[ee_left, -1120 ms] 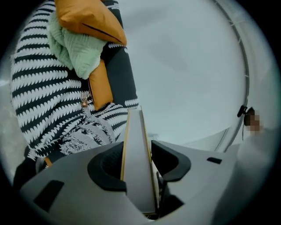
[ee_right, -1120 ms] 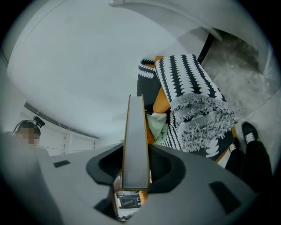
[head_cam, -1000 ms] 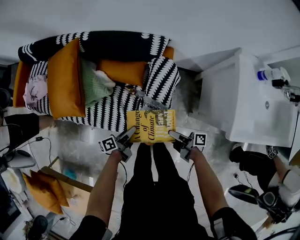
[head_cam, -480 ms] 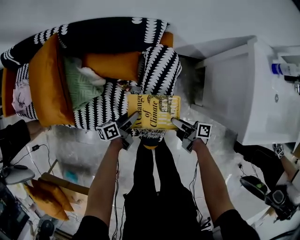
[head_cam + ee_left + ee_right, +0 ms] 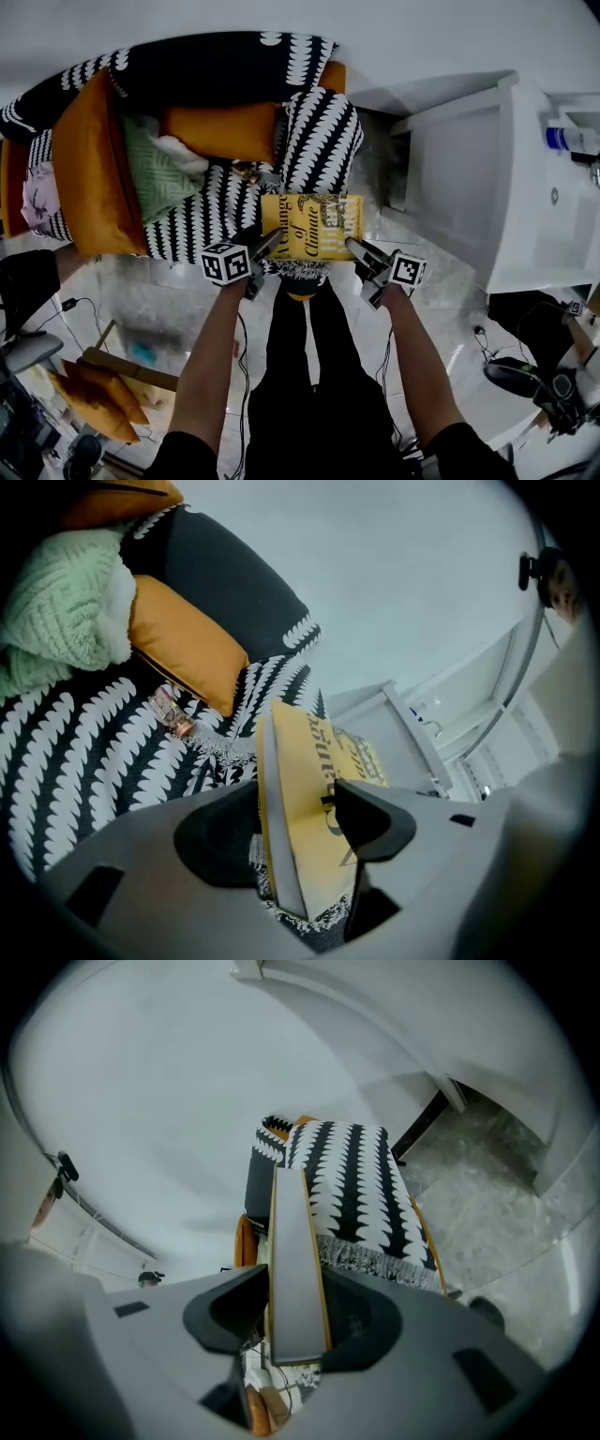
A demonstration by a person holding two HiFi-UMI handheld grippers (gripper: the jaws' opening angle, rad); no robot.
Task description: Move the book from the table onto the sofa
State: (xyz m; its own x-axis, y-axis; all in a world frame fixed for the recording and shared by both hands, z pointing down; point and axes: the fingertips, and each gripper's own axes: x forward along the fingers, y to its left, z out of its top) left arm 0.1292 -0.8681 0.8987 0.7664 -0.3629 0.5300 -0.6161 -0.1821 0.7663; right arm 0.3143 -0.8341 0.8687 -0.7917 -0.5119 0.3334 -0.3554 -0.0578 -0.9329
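Sofa (image 5: 202, 220) below, right fingers (image 5: 361, 1321) and opening left fingers (image 5: 375, 822) straddle the book (image 5: 309, 227).

You're seeing yellow against black and white.
The book (image 5: 311, 226) is showing a yellow cover with dark lettering; the sofa (image 5: 319, 141) is wearing black-and-white leaf-like stripes, with orange cushions (image 5: 86, 169) and a pale green blanket (image 5: 161, 176).

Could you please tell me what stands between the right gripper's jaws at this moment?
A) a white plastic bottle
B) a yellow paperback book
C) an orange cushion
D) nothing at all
B: in the right gripper view, the right gripper has its jaws closed on the grey page edge of the yellow paperback book, with the black-and-white patterned sofa beyond it.
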